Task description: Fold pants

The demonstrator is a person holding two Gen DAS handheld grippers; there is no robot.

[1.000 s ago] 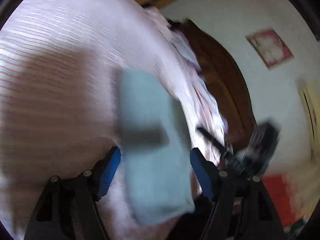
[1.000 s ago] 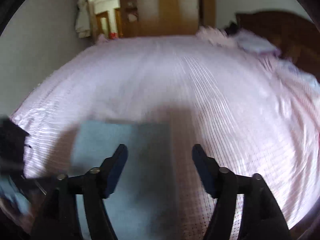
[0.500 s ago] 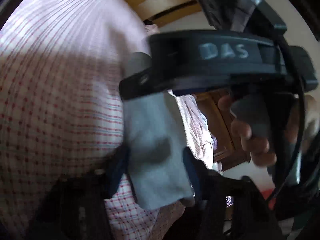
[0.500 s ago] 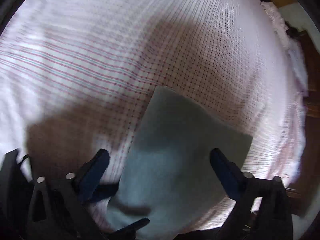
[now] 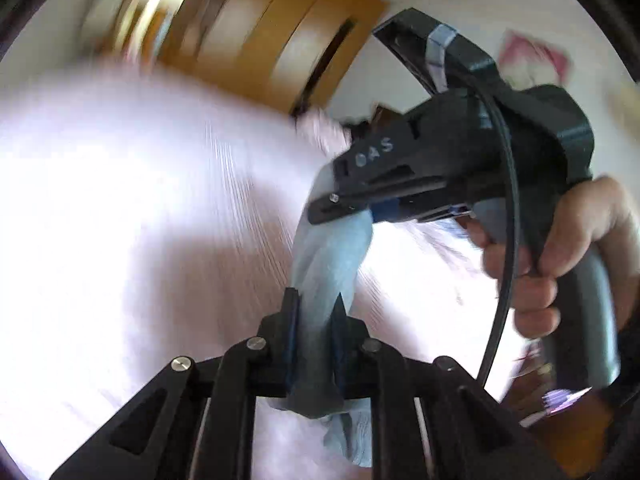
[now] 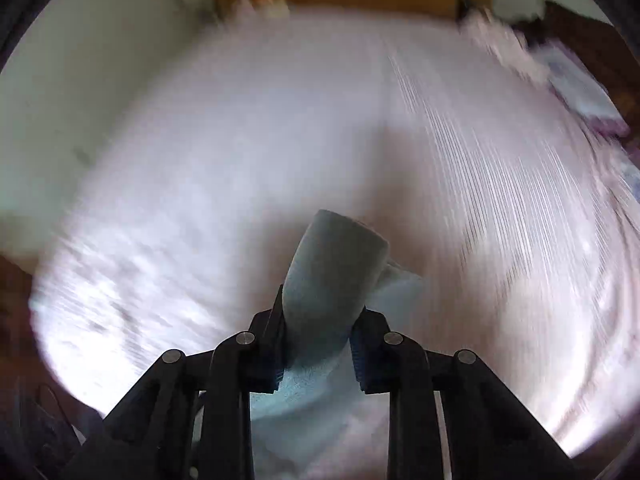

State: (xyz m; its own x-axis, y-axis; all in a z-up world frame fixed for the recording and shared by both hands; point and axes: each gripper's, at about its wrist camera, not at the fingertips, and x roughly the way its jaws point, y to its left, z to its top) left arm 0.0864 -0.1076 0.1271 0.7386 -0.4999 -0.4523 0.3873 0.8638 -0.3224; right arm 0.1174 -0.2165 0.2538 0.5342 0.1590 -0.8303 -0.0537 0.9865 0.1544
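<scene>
The light blue pants [image 5: 328, 264] hang bunched between my two grippers, lifted off the bed. In the left wrist view my left gripper [image 5: 316, 316] has its jaws closing, with the pads pressed on one end of the cloth. The other end runs up into my right gripper [image 5: 352, 210], held by a hand [image 5: 560, 256]. In the right wrist view the right gripper [image 6: 320, 320] also has its jaws closing, and the pants [image 6: 332, 268] are pinched between its pads and bulge out in front. More blue cloth sags below the fingers.
A pink checked bed sheet [image 6: 240, 140] fills the area under both grippers. A wooden wardrobe [image 5: 260, 40] stands at the far end. A dark headboard [image 6: 580, 28] and pillows [image 6: 580, 92] lie at the right. Both views are motion-blurred.
The pants lay folded flat on the sheet between open jaws. Both grippers have since closed on them and risen, so the cloth now hangs bunched above the bed.
</scene>
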